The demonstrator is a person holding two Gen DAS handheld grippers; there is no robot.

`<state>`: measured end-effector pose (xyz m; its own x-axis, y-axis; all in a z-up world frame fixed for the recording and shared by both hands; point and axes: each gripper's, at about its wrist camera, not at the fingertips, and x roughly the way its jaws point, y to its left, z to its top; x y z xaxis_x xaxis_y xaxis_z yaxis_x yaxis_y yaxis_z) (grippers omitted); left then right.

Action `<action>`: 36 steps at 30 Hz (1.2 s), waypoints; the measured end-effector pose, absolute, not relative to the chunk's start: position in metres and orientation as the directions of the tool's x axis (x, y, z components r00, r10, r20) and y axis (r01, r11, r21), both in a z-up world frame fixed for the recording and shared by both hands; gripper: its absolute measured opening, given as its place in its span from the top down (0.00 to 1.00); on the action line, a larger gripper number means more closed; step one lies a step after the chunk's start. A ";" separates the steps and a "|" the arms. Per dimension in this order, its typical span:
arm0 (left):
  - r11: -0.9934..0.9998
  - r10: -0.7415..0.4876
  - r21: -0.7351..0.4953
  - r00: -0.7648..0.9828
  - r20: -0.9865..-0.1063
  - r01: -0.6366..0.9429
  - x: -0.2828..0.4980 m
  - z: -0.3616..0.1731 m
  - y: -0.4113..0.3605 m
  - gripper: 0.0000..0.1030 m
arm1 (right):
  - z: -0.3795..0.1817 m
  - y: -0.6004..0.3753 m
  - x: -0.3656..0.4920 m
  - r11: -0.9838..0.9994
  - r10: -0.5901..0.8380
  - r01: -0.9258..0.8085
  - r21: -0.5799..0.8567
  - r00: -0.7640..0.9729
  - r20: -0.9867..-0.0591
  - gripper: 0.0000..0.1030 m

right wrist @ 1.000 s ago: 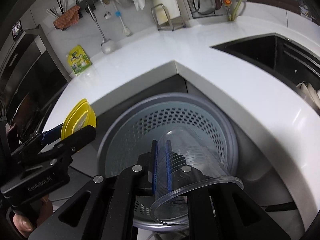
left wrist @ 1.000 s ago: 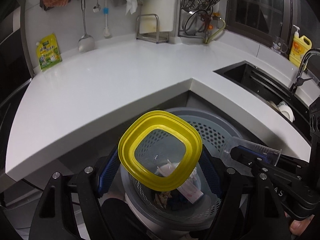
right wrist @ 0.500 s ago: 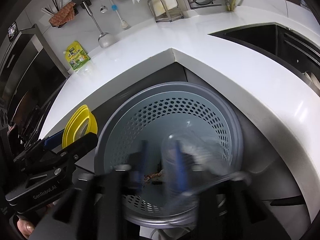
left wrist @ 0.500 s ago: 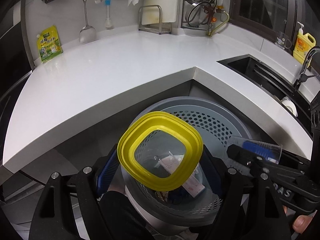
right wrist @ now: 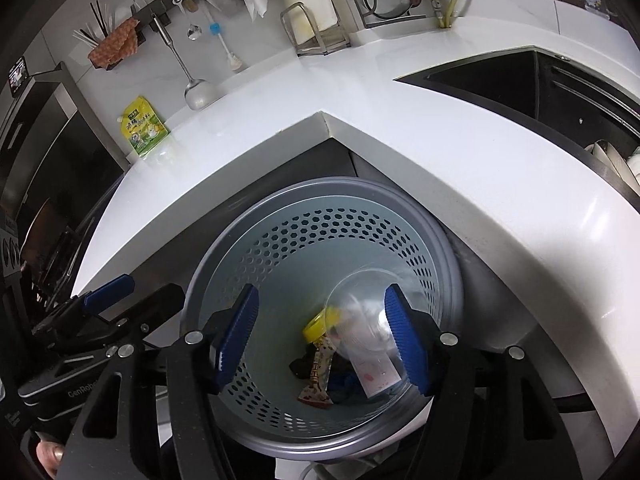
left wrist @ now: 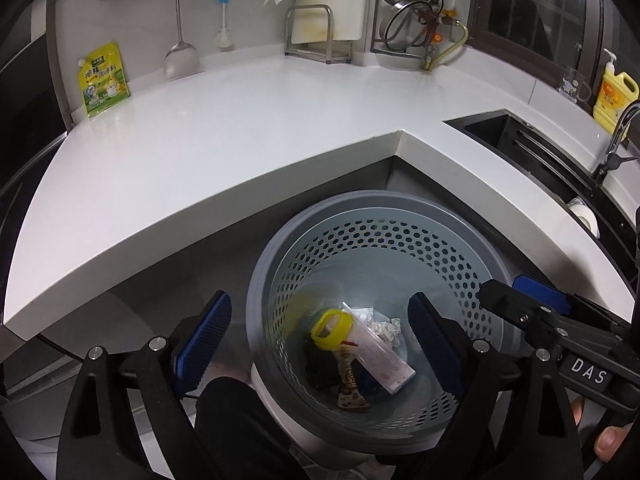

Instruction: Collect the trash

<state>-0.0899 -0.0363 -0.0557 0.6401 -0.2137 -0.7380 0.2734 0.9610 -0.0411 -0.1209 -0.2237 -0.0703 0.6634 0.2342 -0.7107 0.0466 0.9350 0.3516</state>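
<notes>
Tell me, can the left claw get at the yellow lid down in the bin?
Probably yes: the left claw is open right above the bin, and the yellow lid lies uncovered on top of the trash.

One perforated grey bin [left wrist: 374, 240]. Inside it: one yellow-rimmed lid [left wrist: 332, 330], one clear plastic cup [right wrist: 366, 320] (blurred), one white-and-pink carton [left wrist: 384, 364], one patterned snack wrapper [left wrist: 350, 388]; dark items beneath cannot be counted. Two grippers: left gripper [left wrist: 318, 344], right gripper [right wrist: 320, 342], each with two blue-padded fingers. On the counter [left wrist: 240, 128]: one green-yellow pouch [left wrist: 103, 78], one yellow soap bottle [left wrist: 614, 94], one sink [left wrist: 532, 148].
</notes>
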 end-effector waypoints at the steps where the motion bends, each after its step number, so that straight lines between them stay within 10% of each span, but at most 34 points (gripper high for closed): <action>1: 0.962 -0.212 -0.041 0.640 -0.738 0.271 -0.090 -0.056 -0.036 0.14 | -0.070 -0.224 -0.121 0.935 0.233 0.047 0.351 0.664 -0.710 0.39; 36: 0.968 -0.194 -0.033 0.654 -0.731 0.250 -0.090 -0.051 -0.028 0.06 | -0.063 -0.222 -0.127 0.948 0.191 0.061 0.313 0.678 -0.710 0.35</action>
<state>-0.0896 -0.0283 -0.0512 0.6543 -0.1940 -0.7309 0.2498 0.9677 -0.0333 -0.1266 -0.2218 -0.0631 0.6777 0.1909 -0.7101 0.0609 0.9478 0.3130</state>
